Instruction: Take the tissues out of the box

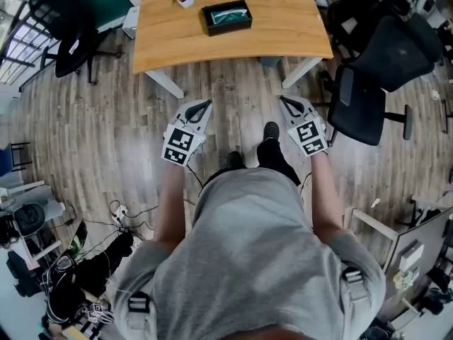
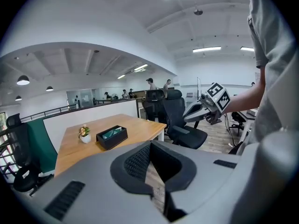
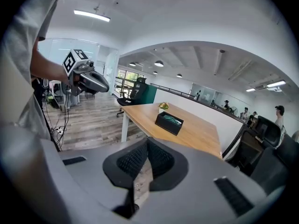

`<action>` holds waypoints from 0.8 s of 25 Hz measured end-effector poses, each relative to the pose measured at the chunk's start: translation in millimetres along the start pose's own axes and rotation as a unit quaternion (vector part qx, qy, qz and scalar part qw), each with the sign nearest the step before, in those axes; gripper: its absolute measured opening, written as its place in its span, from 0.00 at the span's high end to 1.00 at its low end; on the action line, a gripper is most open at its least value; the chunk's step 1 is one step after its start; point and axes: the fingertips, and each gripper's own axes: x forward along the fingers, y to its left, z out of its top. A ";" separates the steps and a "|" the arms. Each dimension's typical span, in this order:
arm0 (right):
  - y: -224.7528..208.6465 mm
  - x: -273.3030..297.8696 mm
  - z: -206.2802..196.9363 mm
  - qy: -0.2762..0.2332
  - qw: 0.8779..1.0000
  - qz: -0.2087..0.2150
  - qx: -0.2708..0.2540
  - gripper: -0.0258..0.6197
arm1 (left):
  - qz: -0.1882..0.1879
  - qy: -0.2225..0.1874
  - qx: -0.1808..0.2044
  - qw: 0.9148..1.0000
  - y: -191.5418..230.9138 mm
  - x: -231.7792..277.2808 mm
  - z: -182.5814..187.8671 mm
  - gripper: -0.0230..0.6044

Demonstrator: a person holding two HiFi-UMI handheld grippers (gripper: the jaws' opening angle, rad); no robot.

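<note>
Clearly nothing is done yet: the tissue box (image 1: 226,17) sits full on the table (image 1: 294,30) at twelve o'clock, well apart from the left gripper (image 1: 204,105) and right gripper (image 1: 285,100), both closed and empty.

The person holds the left forearm (image 1: 172,197) and right forearm (image 1: 320,190) stretched forward, with the left gripper (image 1: 204,105) and right gripper (image 1: 285,101) side by side at the same height and well apart. Each gripper points forward and somewhat downward (marker cubes (image 1: 179,144) turned up toward the head), with its tip angled a little inward. Both pairs of jaws are closed, pads meeting.
</note>
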 end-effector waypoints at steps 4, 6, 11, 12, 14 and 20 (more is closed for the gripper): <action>7.0 0.5 2.8 0.000 1.000 0.001 0.000 0.95 | 0.001 0.001 0.014 1.000 1.0 -5.1 1.1 0.93; 8.1 1.1 6.2 -0.006 1.000 -0.005 0.002 0.95 | 0.001 0.002 0.017 1.000 2.3 -8.0 1.3 0.93; 8.6 4.8 11.7 -0.015 1.000 -0.020 0.006 0.93 | 0.005 0.001 0.026 1.000 9.8 -12.7 -0.6 0.93; 9.1 6.0 13.0 -0.016 1.000 -0.020 0.006 0.93 | 0.007 0.000 0.027 1.000 12.2 -13.7 -0.5 0.93; 8.8 7.9 15.3 -0.019 1.000 -0.024 0.005 0.91 | 0.008 -0.006 0.024 1.000 16.6 -15.1 0.7 0.93; 12.6 10.2 23.8 -0.025 0.999 -0.029 0.001 0.86 | 0.000 -0.017 0.022 1.000 21.1 -21.8 8.8 0.93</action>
